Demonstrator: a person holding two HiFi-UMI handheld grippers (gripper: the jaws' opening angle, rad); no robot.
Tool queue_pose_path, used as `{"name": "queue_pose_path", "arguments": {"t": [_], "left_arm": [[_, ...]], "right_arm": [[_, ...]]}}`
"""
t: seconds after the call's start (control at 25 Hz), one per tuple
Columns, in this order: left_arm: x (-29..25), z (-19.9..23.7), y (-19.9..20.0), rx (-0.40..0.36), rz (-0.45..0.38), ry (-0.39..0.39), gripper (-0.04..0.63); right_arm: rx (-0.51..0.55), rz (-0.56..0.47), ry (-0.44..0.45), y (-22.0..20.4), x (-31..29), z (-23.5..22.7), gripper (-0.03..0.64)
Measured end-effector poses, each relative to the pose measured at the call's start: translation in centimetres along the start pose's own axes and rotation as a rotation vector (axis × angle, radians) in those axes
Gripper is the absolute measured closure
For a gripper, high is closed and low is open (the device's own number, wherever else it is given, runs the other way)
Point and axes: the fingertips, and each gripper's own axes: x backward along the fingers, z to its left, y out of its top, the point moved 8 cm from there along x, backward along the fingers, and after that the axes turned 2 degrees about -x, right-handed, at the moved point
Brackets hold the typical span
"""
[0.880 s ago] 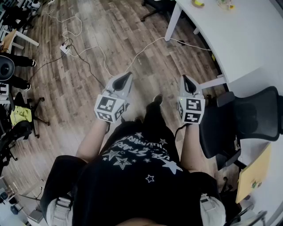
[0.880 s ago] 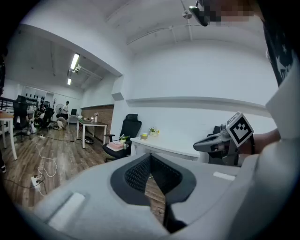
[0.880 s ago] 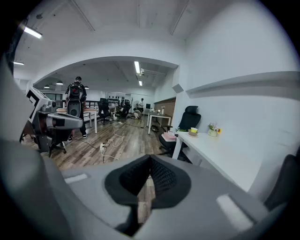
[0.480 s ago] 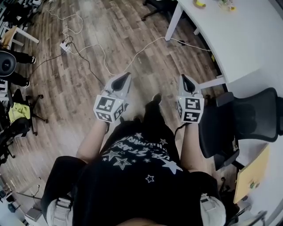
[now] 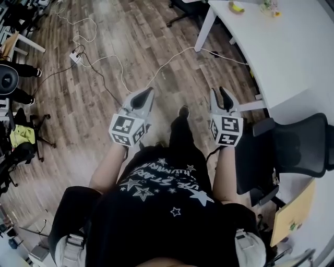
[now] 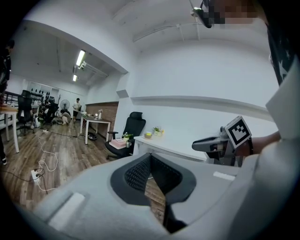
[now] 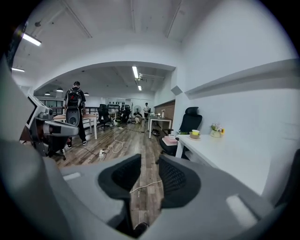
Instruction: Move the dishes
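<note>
Both grippers hang over the wooden floor in front of my body, holding nothing. My left gripper (image 5: pixel 148 92) (image 6: pixel 151 157) is shut, its fingertips meeting in a point. My right gripper (image 5: pixel 219 92) (image 7: pixel 150 161) is open by a narrow gap, and only floor and a white cable show through it. The dishes stand far ahead on the white table (image 5: pixel 282 47): a small yellow dish (image 5: pixel 235 6) (image 6: pixel 148 135) (image 7: pixel 194 135) beside a small pot of flowers (image 5: pixel 269 6) (image 7: pixel 215 127). Neither gripper is near them.
A black office chair (image 5: pixel 297 146) stands close on my right against the table. White cables and a power strip (image 5: pixel 77 56) lie on the floor ahead to the left. Another chair (image 7: pixel 190 119) carries a pink item (image 7: pixel 169 140). People and desks are far back.
The right gripper's jaws have parted slightly; earlier they showed as one tip. Both grippers drifted a little, and the table has come slightly further into the head view.
</note>
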Motion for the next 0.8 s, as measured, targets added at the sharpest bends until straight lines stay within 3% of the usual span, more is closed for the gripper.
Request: {"name": "queue_pose_path", "arguments": {"t": [0.24, 0.44, 0.8], "left_arm": [[-8.1, 1.9, 2.4, -0.028, 0.03, -0.017, 0.584], [-16.9, 2.2, 4.6, -0.077, 0.048, -0.042, 0.584], [-29.5, 1.1, 7.7, -0.074, 0.024, -0.072, 0.584]], "right_arm": [[-0.075, 0.024, -0.016, 1.8, -7.0, -5.9, 0.365], [-0.119, 0.026, -0.048, 2.8, -12.2, -13.4, 0.365], [-0.155, 0.035, -0.043, 4.5, -18.5, -23.4, 0.364]]}}
